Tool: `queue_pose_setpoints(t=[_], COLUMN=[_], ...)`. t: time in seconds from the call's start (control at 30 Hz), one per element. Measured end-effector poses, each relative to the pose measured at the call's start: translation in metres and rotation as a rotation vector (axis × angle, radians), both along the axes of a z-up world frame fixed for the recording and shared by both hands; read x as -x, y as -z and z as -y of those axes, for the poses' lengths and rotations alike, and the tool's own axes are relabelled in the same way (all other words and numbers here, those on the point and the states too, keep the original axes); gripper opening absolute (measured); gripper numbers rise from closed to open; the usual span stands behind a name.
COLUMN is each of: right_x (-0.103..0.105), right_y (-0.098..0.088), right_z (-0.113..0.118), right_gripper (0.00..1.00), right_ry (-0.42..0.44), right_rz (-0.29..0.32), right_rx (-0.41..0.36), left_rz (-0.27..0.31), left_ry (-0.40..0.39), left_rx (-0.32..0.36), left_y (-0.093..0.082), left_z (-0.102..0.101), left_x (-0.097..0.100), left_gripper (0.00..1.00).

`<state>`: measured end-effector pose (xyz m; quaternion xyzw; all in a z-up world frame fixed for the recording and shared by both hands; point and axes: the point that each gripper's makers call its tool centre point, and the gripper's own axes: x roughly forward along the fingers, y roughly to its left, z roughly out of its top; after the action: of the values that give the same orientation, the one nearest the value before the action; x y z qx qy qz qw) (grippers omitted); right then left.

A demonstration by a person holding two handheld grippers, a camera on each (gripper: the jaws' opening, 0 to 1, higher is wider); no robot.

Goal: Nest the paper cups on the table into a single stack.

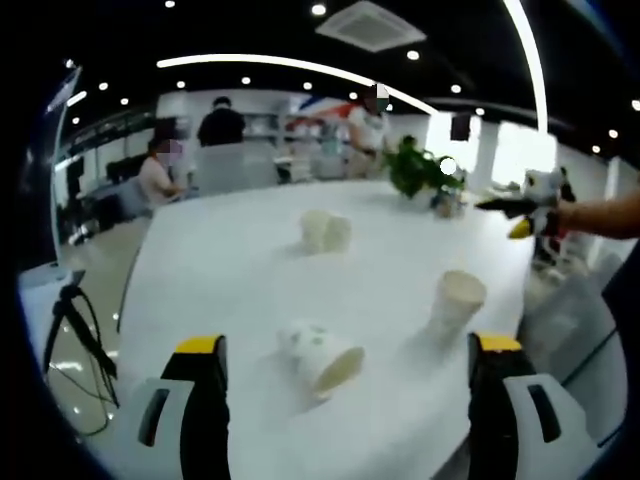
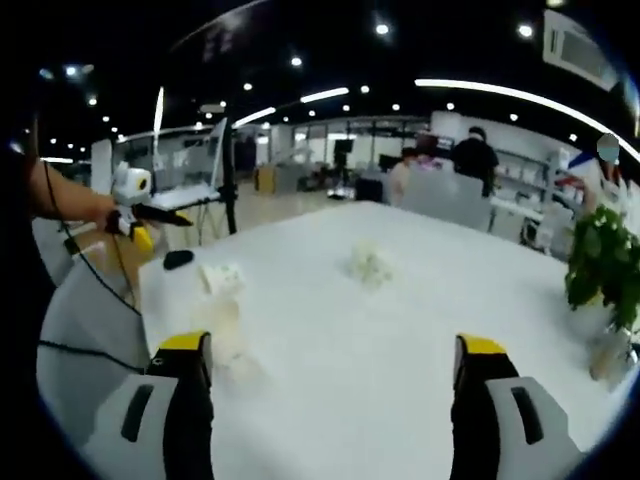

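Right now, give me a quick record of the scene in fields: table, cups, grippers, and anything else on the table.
Table: white tabletop
Cups: three white paper cups; near cup on its side, upright cup, far cup on its side
Stack: none yet, cups apart
Left gripper: open, empty
Right gripper: open, empty
Other: green potted plant at the far edge

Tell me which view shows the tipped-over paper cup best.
The left gripper view: the tipped cup lies sharp and close between its hand-held gripper's open jaws, mouth facing right. The right gripper view shows only blurred, washed-out cups; which one is it, I cannot tell.
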<state>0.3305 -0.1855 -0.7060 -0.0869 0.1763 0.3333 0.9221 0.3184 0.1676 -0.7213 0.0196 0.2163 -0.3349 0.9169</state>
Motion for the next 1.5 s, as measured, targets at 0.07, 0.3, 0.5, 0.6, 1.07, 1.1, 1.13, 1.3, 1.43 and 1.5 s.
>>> queue_pose_setpoints(t=[0.07, 0.3, 0.5, 0.6, 1.07, 1.1, 1.13, 1.3, 1.43, 1.5], right_x=[-0.001, -0.002, 0.003, 0.004, 0.0, 0.0, 0.0, -0.002, -0.002, -0.002], right_y=[0.001, -0.002, 0.0, 0.0, -0.008, -0.008, -0.009, -0.008, -0.005, -0.004], right_z=[0.005, 0.005, 0.001, 0.0, -0.008, -0.008, -0.009, -0.011, -0.013, -0.014], right_gripper=[1.0, 1.0, 1.0, 1.0, 0.99, 0.99, 0.99, 0.99, 0.99, 0.99], right_ry=[0.011, 0.028, 0.027, 0.024, 0.021, 0.019, 0.019, 0.017, 0.016, 0.015], right_rz=[0.009, 0.026, 0.018, 0.018, 0.021, 0.021, 0.021, 0.017, 0.009, 0.006], right_rx=[0.012, -0.009, -0.021, -0.028, -0.06, -0.06, -0.058, -0.065, -0.067, -0.071], left_rz=[0.002, 0.022, 0.018, 0.021, 0.033, 0.035, 0.034, 0.06, 0.042, 0.04], left_ry=[-0.001, 0.012, 0.018, 0.029, 0.102, 0.116, 0.133, 0.275, 0.282, 0.293], left_rx=[-0.005, -0.023, -0.038, -0.057, -0.227, -0.244, -0.263, -0.409, -0.387, -0.4], left_y=[0.0, -0.001, 0.001, 0.001, 0.011, 0.013, 0.013, 0.018, 0.015, 0.016], left_z=[0.001, 0.001, -0.006, -0.008, -0.013, -0.012, -0.011, -0.007, -0.004, -0.001], left_x=[-0.001, -0.001, 0.002, 0.002, -0.016, -0.017, -0.018, -0.025, -0.037, -0.039], left_gripper=[0.99, 0.99, 0.99, 0.99, 0.95, 0.95, 0.96, 0.96, 0.94, 0.92])
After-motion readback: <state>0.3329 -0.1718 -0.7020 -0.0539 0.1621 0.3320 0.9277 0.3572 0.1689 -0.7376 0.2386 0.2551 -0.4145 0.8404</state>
